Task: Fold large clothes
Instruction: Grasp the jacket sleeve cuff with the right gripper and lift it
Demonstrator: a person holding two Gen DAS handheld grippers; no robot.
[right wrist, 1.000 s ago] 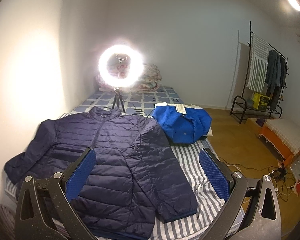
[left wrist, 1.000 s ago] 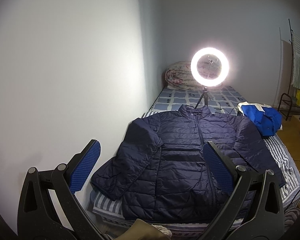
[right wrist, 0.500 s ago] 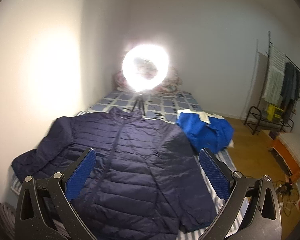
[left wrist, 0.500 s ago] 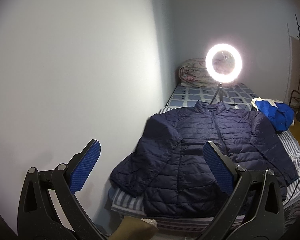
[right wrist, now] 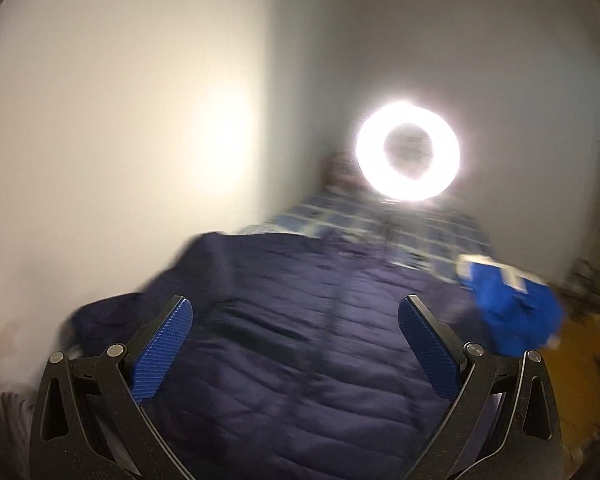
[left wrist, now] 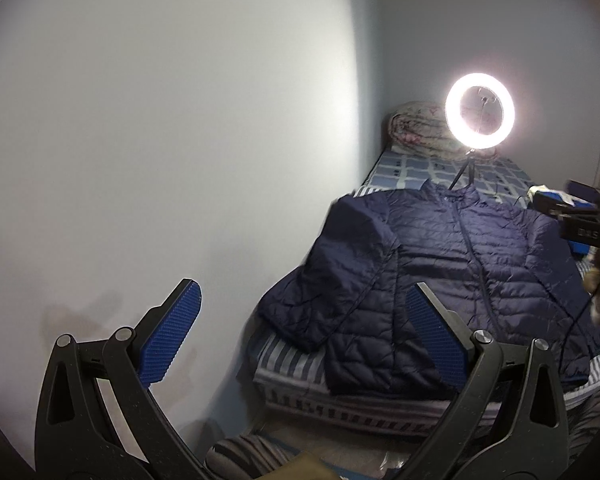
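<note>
Navy quilted puffer jacket (left wrist: 452,280) is laid flat, front up, zipped, on striped bed sheet (left wrist: 288,360), collar at far end, one sleeve beside left wall. Left gripper (left wrist: 300,336) & right gripper (right wrist: 296,344) are held wide open w/ nothing gripped. Lit ring light (left wrist: 479,115) is seen at far end; crumpled bright blue garment (right wrist: 516,312) at right.

R gripper (right wrist: 296,344) swung left over jacket (right wrist: 300,340), now entering L view, both w/ fingers spread
</note>
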